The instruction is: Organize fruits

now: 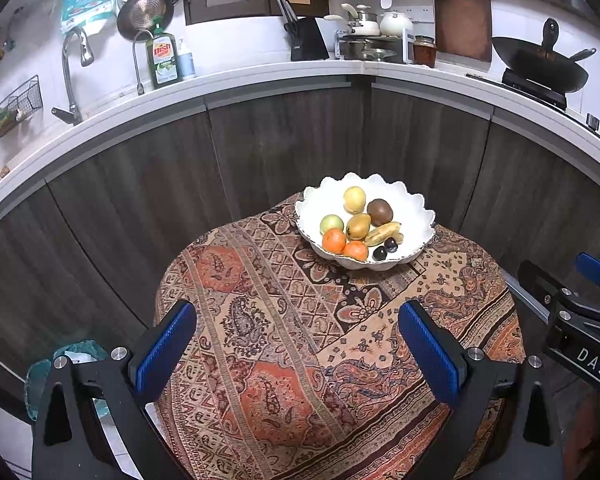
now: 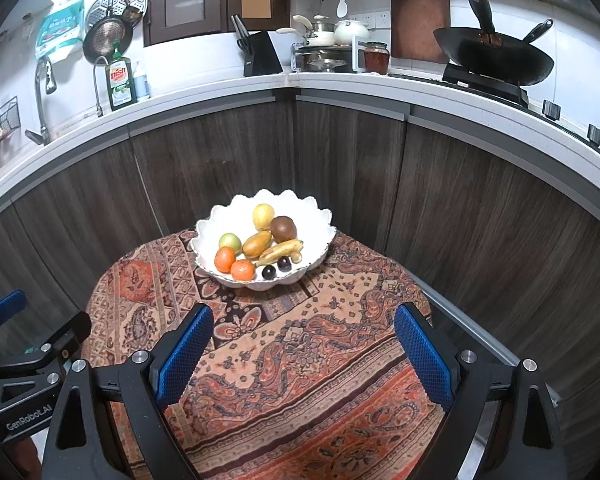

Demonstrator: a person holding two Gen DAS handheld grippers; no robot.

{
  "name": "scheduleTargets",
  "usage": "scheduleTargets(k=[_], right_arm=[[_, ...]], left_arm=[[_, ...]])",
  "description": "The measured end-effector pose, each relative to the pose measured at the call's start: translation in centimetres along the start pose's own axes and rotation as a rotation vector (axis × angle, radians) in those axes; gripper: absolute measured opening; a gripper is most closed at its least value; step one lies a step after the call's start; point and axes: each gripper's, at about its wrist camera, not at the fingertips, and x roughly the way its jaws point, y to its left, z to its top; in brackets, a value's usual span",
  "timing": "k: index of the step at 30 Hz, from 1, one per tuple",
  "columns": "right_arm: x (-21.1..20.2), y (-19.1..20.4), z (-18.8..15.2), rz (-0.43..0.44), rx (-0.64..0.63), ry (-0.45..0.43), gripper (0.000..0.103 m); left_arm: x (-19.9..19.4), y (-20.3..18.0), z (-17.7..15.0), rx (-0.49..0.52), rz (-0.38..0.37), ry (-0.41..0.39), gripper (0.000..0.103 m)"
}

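1. The fruits sit piled in a white scalloped bowl [image 1: 412,216] at the far edge of the cloth-covered bench [image 1: 284,360]: two oranges [image 1: 334,240], a kiwi [image 1: 380,212], a small banana [image 1: 382,233], two dark plums [image 1: 385,249].
2. They are probably light and rounded, so likely to roll; the plums and banana look soft, best pinched gently across the middle.
3. The left tongs [image 1: 298,354] and right tongs [image 2: 302,356] both gape wide, empty, well short of the bowl.
4. Readable writing: "dish" on a green soap bottle [image 2: 120,82], "GenRobot.AI" and "DAS" on the rigs.
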Motion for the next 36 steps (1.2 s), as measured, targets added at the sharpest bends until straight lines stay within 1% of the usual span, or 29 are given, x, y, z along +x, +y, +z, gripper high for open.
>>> scheduleTargets(k=[6,13,36], right_arm=[[-0.03,-0.03,-0.01,0.001,0.000,-0.001,0.093],[-0.01,0.02,0.08,0.000,0.002,-0.003,0.093],[0.03,0.00,-0.06,-0.003,0.008,0.000,0.093]], left_arm=[[-0.05,-0.07,0.02,-0.004,0.002,-0.003,0.103],[-0.02,-0.09,-0.01,-0.016,-0.016,0.005,0.103],[0.05,-0.46,-0.22,-0.014,-0.019,0.002,0.103]])
